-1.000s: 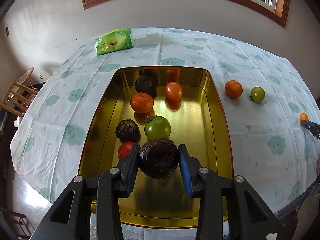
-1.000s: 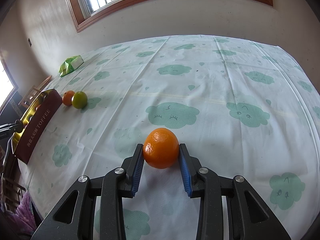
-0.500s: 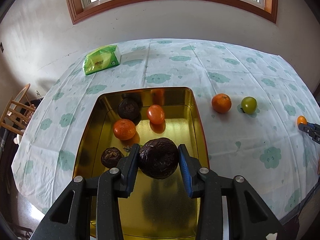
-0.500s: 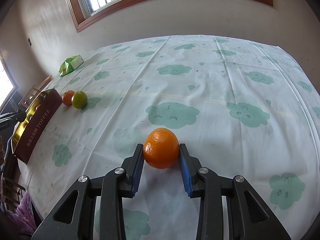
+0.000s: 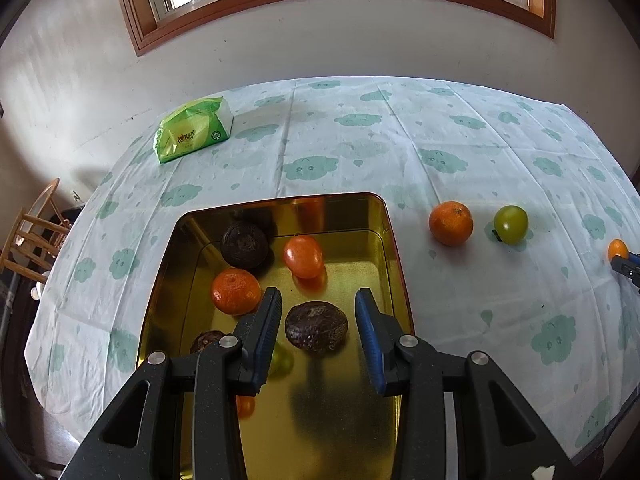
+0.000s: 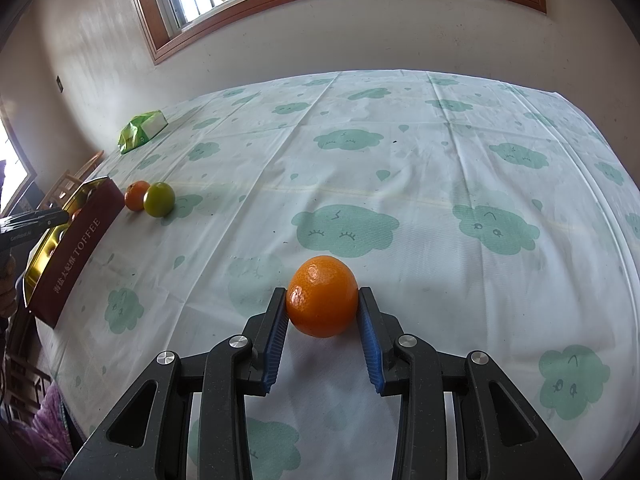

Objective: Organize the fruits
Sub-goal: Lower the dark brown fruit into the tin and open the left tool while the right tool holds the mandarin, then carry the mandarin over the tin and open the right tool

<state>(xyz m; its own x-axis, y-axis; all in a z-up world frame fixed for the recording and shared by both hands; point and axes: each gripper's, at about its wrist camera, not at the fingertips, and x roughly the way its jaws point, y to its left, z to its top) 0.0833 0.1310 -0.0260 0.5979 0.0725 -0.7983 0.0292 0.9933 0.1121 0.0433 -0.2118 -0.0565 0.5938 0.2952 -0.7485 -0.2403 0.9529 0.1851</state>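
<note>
A gold tin holds several fruits: a dark wrinkled one, a red tomato and a mandarin. Another dark fruit lies on the tin floor. My left gripper hangs over it, and a thin strip of gold shows between each pad and the fruit. On the cloth right of the tin sit an orange and a green tomato. My right gripper is shut on a bigger orange low over the cloth.
A green tissue pack lies at the table's far left. The tin's maroon outer wall faces the right gripper, with the left gripper's tip above it. A wooden chair stands past the left table edge.
The left gripper has drawn back over the tin. The dark fruit that filled the gap between its pads now looks smaller and lower, lying on the tin floor. The right gripper has not moved.
</note>
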